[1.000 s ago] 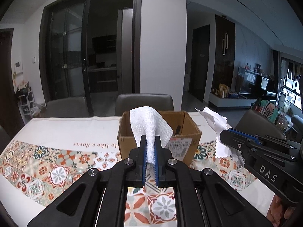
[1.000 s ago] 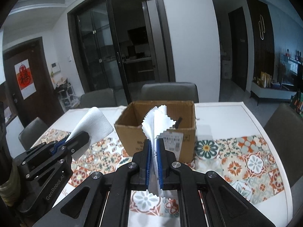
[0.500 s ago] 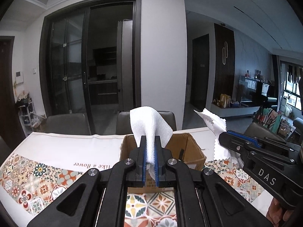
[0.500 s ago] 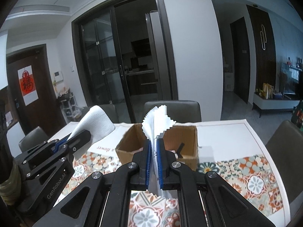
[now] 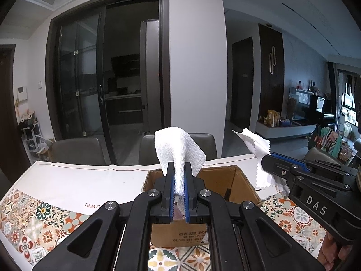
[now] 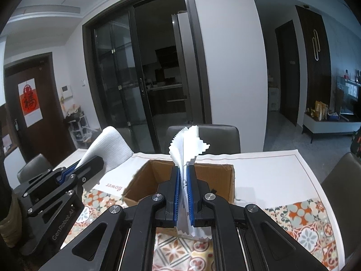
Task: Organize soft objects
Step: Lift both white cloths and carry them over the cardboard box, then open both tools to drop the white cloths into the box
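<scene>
**White cloths held above the cardboard box**

White waffle-weave cloth (image 5: 179,151) is pinched in the left gripper (image 5: 179,187); the right gripper (image 6: 183,192) is clamped on a zigzag-edged cloth (image 6: 188,144). Both hang near the open cardboard box (image 6: 216,176) on the desk (image 6: 270,169). Released too soon, a limp cloth may drape over the rim or fall outside.

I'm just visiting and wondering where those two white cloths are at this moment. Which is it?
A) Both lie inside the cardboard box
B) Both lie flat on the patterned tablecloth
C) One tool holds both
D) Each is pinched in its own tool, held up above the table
D: the left tool pinches the woven white cloth, and the right tool pinches the zigzag-edged cloth, both near the open cardboard box.
</scene>
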`<state>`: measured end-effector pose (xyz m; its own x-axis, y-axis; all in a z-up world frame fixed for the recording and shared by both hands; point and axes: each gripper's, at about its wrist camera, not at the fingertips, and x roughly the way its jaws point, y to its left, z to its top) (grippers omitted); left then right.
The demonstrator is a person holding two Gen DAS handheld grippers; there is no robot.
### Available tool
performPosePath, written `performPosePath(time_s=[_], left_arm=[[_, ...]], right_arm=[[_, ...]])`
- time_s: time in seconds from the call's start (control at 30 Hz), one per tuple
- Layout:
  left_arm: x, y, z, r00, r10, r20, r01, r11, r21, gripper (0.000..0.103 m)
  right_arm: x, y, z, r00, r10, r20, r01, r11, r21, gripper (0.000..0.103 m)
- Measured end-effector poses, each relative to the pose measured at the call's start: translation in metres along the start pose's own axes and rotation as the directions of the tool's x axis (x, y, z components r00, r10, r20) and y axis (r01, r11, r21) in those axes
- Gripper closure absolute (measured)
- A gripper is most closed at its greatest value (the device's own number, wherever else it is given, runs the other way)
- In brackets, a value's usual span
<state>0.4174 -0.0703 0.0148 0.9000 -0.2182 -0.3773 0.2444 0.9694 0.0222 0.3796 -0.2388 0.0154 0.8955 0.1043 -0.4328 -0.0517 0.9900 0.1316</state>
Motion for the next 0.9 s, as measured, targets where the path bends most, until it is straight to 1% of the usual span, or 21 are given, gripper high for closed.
performPosePath(time_s=[0.13,0.47,0.7,0.9], left_arm=[[0.021,-0.001,-0.004,1.0,0.003,-0.024,-0.003,1.0,-0.001,0.095],[0.078,0.001,-0.022,0.994,0.018,-0.112,-0.017,1.0,0.002,0.095],[0.108,0.003,-0.039,0.985,0.022,-0.171,-0.023,1.0,-0.003,0.094],[0.125,0.0,-0.044,0.982,0.024,-0.187,-0.021,1.0,0.015,0.092]], right_arm=[[0.021,-0.008,0.001,1.0,0.007,-0.023,-0.007,1.0,0.012,0.095],[0.076,-0.03,-0.013,0.994,0.005,-0.105,-0.002,0.999,0.033,0.095],[0.109,-0.037,-0.021,0.987,-0.009,-0.158,0.015,0.999,0.034,0.095],[0.128,-0.043,-0.024,0.983,-0.018,-0.185,0.024,0.999,0.033,0.095]])
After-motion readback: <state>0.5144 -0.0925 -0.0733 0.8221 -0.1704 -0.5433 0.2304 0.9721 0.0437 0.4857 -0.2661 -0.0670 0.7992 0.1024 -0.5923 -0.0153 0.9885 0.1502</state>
